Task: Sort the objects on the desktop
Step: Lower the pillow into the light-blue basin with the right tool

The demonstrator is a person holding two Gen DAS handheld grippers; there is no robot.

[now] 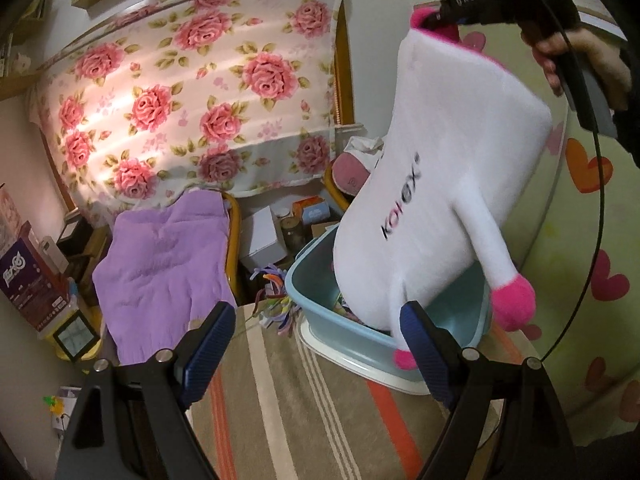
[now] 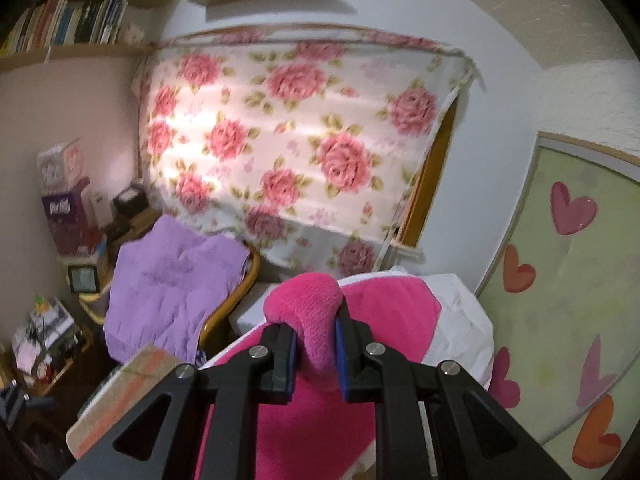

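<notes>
A white plush toy (image 1: 436,184) with pink limb tips and black lettering hangs tilted, its lower end inside a light blue plastic basin (image 1: 344,332) on the striped table. My right gripper (image 1: 448,12) is shut on the toy's pink top and holds it from above; in the right wrist view my right gripper (image 2: 316,346) pinches a pink plush knob (image 2: 308,304). My left gripper (image 1: 316,344) is open and empty, low in front of the basin, with its right finger (image 1: 424,348) close to the toy's pink foot.
The basin stands on a white tray (image 1: 360,364) on a striped tablecloth (image 1: 280,408). Coloured strips (image 1: 276,300) lie by the basin's left side. A purple-covered chair (image 1: 168,264), boxes and a floral curtain (image 1: 200,112) lie beyond the table edge. A heart-patterned panel (image 1: 592,240) stands right.
</notes>
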